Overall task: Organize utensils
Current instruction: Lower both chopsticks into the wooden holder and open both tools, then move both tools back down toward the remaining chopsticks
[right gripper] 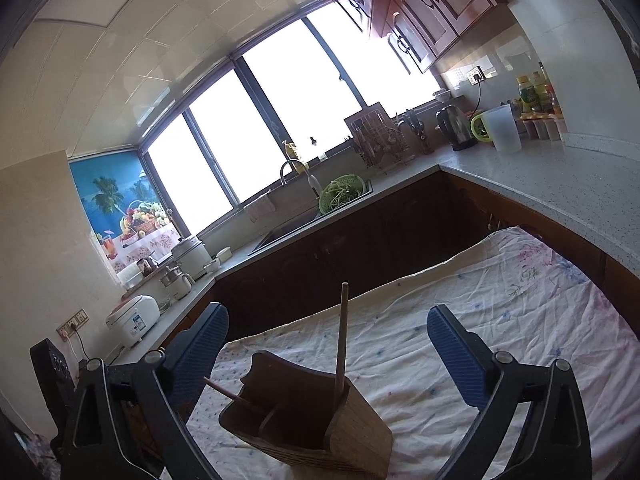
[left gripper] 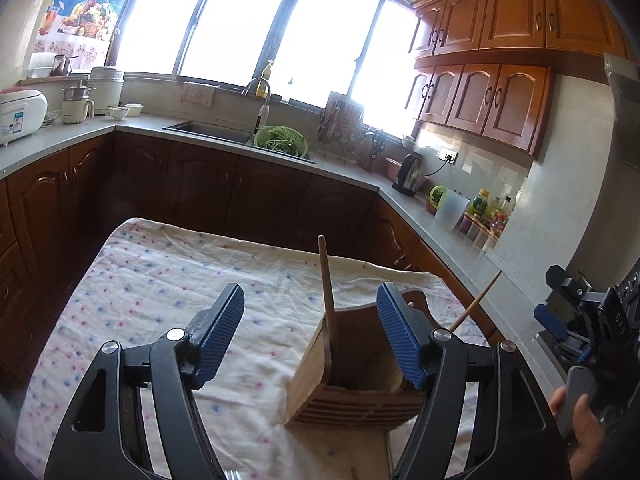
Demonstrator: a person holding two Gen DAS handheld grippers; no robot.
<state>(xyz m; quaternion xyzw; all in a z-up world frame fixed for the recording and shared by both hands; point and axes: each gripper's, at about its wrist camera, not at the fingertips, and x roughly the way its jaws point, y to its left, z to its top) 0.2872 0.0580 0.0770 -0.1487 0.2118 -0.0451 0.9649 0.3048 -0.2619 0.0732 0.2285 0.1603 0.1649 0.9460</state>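
Both chopsticks [left gripper: 327, 284] stand in the wooden holder [left gripper: 352, 376] on the tabletop [left gripper: 160, 280], kept upright for storage. The left hand-held gripper [left gripper: 310, 336] and right hand-held gripper [right gripper: 328, 352] gape wide and empty, holder at five and six o'clock.

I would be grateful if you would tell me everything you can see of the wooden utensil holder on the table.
The wooden utensil holder is a brown box, open on top, with an inner divider, a slatted lower wall and a curved, raised back. It stands upright on the flowered cloth. Two thin wooden sticks rest in it: one nearly upright, the other leaning far out over the rim. The left gripper and right gripper are open beside it, neither gripping it.
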